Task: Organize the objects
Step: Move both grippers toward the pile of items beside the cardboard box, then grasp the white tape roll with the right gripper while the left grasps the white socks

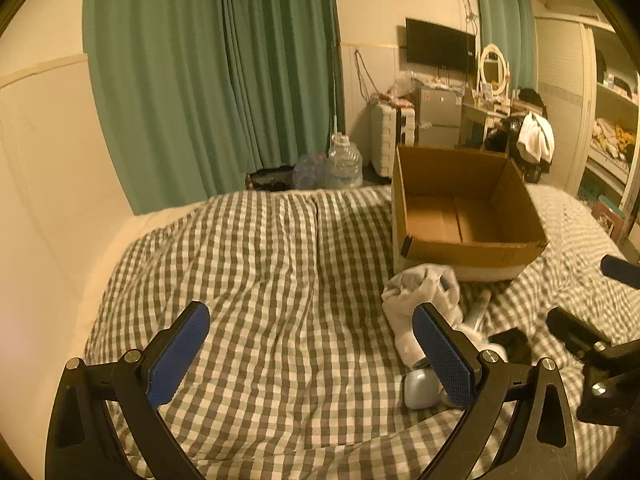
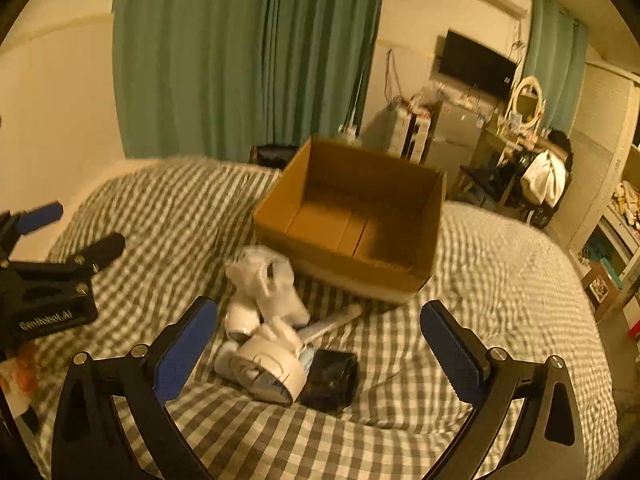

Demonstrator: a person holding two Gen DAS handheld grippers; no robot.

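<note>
An open, empty cardboard box (image 1: 468, 208) (image 2: 352, 220) sits on the checked bed cover. In front of it lies a small heap: a crumpled white cloth (image 1: 424, 292) (image 2: 264, 280), a white round device (image 2: 272, 372), a white tube (image 2: 336, 320), a black case (image 2: 330, 378) and a pale blue object (image 1: 420, 390). My left gripper (image 1: 312, 320) is open and empty over bare cover, left of the heap. My right gripper (image 2: 320, 316) is open and empty, with the heap lying between and ahead of its fingers. Each gripper shows at the edge of the other's view.
A checked grey and white cover (image 1: 260, 280) spans the bed. A cream wall (image 1: 40, 160) and green curtains (image 1: 208, 80) lie left and behind. Water bottles (image 1: 340, 164), a fridge, a dresser and shelves (image 1: 612, 128) stand beyond the bed.
</note>
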